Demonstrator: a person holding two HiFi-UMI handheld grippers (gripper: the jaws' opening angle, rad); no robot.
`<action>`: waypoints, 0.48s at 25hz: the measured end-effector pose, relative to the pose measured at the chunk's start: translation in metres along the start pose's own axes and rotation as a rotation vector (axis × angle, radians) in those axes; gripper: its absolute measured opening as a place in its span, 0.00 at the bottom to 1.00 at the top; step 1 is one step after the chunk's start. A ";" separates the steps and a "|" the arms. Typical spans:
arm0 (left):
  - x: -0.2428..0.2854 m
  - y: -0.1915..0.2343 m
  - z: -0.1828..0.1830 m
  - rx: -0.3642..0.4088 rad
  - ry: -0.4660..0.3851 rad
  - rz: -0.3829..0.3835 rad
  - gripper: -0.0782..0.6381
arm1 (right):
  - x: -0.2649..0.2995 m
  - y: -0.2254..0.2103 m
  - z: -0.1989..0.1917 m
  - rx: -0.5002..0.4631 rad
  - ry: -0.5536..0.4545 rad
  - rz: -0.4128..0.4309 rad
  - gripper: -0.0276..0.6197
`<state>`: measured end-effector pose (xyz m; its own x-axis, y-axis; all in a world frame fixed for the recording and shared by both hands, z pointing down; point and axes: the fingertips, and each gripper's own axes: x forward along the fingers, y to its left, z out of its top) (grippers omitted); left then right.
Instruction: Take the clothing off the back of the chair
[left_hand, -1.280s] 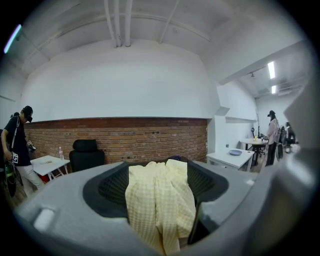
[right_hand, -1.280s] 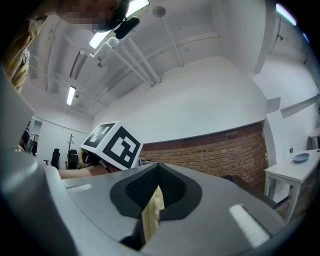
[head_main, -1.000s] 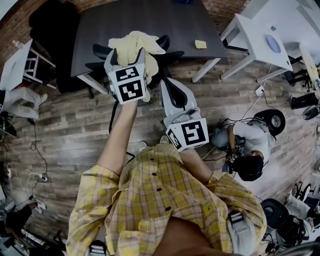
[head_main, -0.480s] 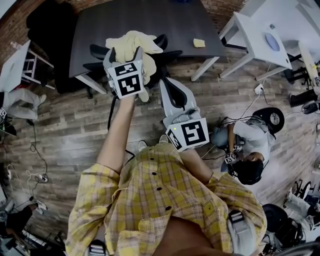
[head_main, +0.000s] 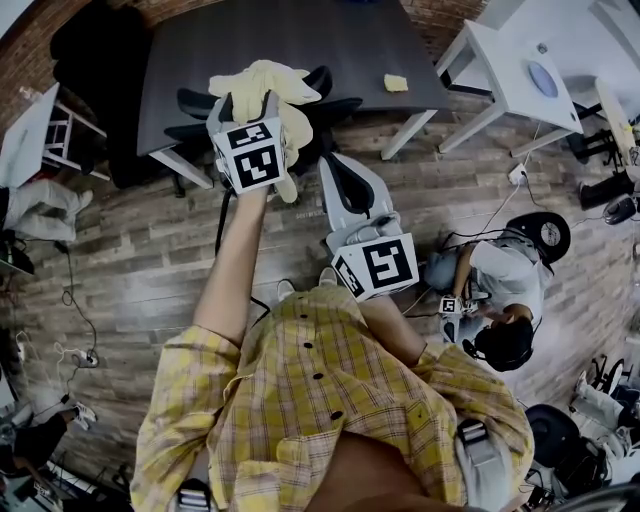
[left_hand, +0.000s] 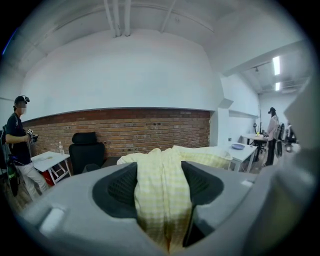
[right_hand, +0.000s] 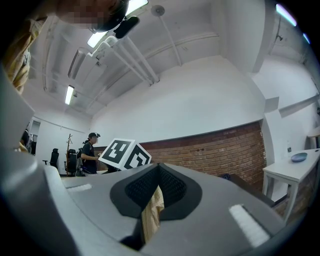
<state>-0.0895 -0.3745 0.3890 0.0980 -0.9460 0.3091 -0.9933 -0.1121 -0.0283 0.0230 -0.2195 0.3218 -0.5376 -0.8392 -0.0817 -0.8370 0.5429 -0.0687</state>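
Pale yellow checked clothing is draped over the back of a black office chair. My left gripper reaches out to it at arm's length. In the left gripper view the cloth fills the gap between the black pads; the jaws are closing and touch it on both sides. My right gripper hangs nearer my body, right of the chair, jaws almost together. A thin strip of yellow cloth shows in its slit; whether it is pinched is unclear.
A dark table stands behind the chair with a small yellow item on it. White tables stand at the right and left. A person crouches on the wooden floor to the right, among cables.
My left gripper has edged slightly farther toward the chair back. The right gripper has stayed put. The person on the floor at right has shifted a little.
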 end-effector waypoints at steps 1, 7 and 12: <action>-0.001 0.000 0.000 0.005 0.002 0.000 0.48 | 0.000 0.001 -0.001 0.001 0.001 0.000 0.05; -0.004 -0.001 -0.002 0.016 0.007 0.004 0.38 | -0.003 -0.002 -0.004 0.004 0.006 -0.006 0.05; -0.006 0.001 -0.002 -0.019 -0.014 0.020 0.33 | -0.006 -0.004 -0.010 0.028 0.024 -0.002 0.05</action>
<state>-0.0914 -0.3680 0.3891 0.0792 -0.9522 0.2950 -0.9960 -0.0879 -0.0165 0.0285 -0.2165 0.3327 -0.5387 -0.8406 -0.0574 -0.8350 0.5417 -0.0967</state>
